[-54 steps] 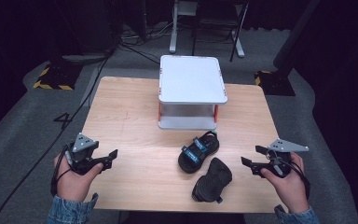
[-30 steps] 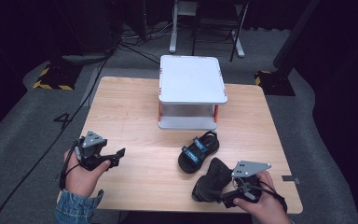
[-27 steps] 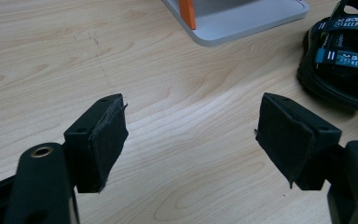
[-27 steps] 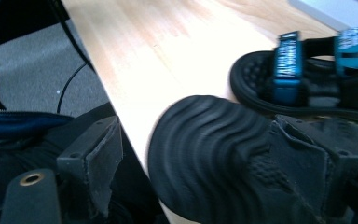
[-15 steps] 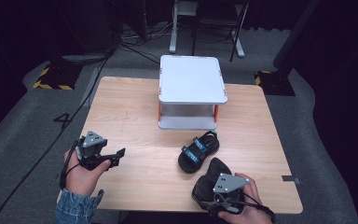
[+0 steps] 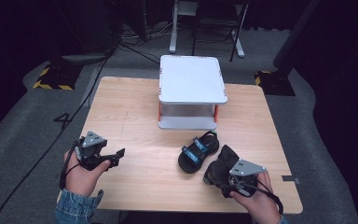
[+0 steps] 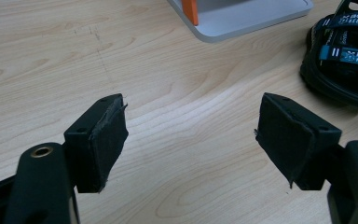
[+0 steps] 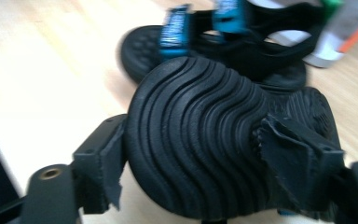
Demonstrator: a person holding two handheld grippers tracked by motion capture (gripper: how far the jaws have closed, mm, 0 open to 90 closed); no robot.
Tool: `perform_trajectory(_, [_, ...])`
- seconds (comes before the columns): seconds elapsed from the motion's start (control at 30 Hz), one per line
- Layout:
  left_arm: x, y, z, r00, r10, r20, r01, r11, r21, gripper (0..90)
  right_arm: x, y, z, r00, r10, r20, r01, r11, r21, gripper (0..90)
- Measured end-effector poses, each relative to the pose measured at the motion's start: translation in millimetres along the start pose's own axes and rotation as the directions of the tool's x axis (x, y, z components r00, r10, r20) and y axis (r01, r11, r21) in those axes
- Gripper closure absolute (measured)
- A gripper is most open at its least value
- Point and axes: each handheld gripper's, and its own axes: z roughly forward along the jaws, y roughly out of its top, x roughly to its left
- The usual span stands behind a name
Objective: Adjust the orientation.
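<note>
A black sandal point(image 6: 220, 161) lies sole up near the table's front right; its ridged sole point(image 8: 196, 135) sits between my right gripper's jaws. My right gripper point(image 6: 218, 178) point(image 8: 191, 158) has just been closing, and its pads point(image 8: 107, 163) touch the sole's sides. A second black sandal point(image 6: 198, 150) with blue straps stands upright just to the left of it and farther away point(image 8: 242, 51). My left gripper point(image 6: 119, 157) point(image 7: 191, 135) hovers open over bare wood at the front left, with nothing between its pads point(image 7: 107, 140).
A white two-level stand point(image 6: 192, 79) with orange posts sits at the back middle of the wooden table point(image 6: 130, 112). In the left gripper view, the stand's base point(image 7: 242, 18) and the strapped sandal point(image 7: 345, 56) show at the top. Cables and chair legs lie on the floor beyond.
My right hand has come in from the right edge and down onto the upturned sandal, and its jaws now straddle the sole. The left hand has stayed still over the last second.
</note>
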Motion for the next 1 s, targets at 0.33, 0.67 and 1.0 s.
perform_trajectory(0.33, [-0.6,-0.2,1.6,1.0,0.001,0.004,-0.001,1.0,0.001,24.5,-2.2,-6.1,-4.7,0.9995,0.013,0.029,-0.016,0.993,0.113,26.0])
perform_trajectory(0.67, [0.5,1.3,2.3,1.0,0.0,0.008,0.0,1.0,-0.002,24.5,-2.9,-24.0,-15.1,0.9978,0.066,-0.011,-0.063,0.977,0.202,24.0])
perform_trajectory(1.0, [-2.5,3.7,6.4,0.9998,0.009,0.019,-0.009,1.0,0.002,24.4,-7.0,-30.5,-26.9,0.9942,0.101,-0.037,-0.091,0.975,0.204,21.5])
